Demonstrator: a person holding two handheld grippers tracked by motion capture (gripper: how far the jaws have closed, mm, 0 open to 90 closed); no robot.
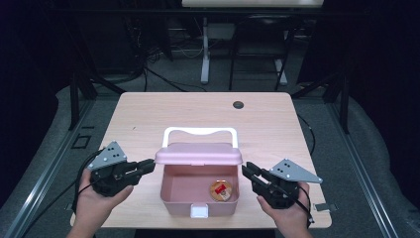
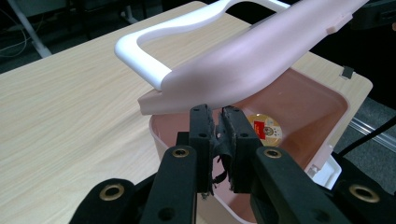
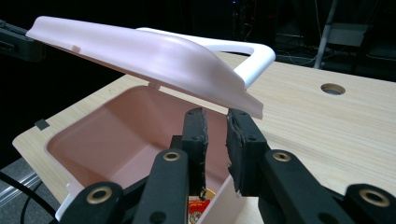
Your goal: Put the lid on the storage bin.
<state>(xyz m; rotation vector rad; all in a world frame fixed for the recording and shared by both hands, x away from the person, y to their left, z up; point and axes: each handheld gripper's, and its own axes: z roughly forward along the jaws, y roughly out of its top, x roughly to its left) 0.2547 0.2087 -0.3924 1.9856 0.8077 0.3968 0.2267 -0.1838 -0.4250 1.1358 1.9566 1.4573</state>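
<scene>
Tabletop (image 1: 148, 114) of pale wood, high view: pink box (image 1: 171, 196) near the front edge, its lid (image 1: 198, 154) raised, white handle (image 1: 199, 132) behind, round gold tin (image 1: 221, 191) inside. Left claw (image 1: 151, 165) at the lid's left end, right claw (image 1: 245, 168) at its right end. Left gripper view: left claw (image 2: 218, 114) pressed nearly together, empty, just under the lid (image 2: 243, 65). Right gripper view: right claw (image 3: 215, 116) with a narrow gap, empty, below the lid (image 3: 154, 58) corner.
</scene>
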